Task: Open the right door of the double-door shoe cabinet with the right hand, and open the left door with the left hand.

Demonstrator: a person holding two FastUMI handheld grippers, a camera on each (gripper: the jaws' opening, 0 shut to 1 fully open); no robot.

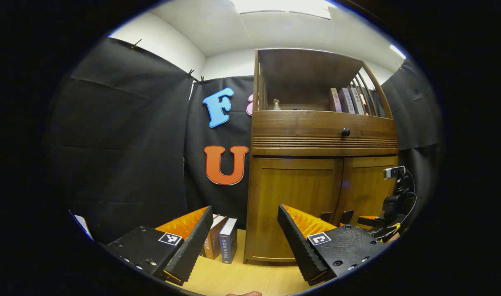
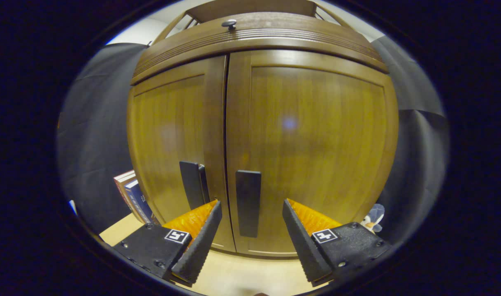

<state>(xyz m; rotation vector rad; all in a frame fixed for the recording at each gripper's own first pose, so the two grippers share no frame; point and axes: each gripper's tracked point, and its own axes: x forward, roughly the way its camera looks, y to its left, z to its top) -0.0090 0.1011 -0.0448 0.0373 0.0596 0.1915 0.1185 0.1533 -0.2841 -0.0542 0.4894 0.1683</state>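
Your right tongs (image 2: 250,234) are spread wide with nothing between them, squared up close to the right door (image 2: 316,139) of the shoe cabinet (image 1: 300,142), and the dark vertical handle (image 2: 248,203) of that door stands between the two fingers but is not yet touched. Both doors look shut, meeting at the narrow seam down the middle. To do this step well, ease forward until both pads flank the handle, close firmly on its middle, then pull along an arc away from the seam, since the hinge probably sits on the outer right edge. The left door's handle (image 2: 191,184) is just beside the seam, so keep your left finger (image 2: 197,242) from catching it as you close in. Your left tongs (image 1: 244,242) are also released and empty, held back from the left door (image 1: 293,205) and a little off to its side. Keep them there until the right door swings clear. Books (image 1: 221,242) stand on the table (image 1: 242,277) just left of the cabinet, which limits how far the left door may swing; on the right a small soft toy (image 2: 374,218) sits near the cabinet's corner.
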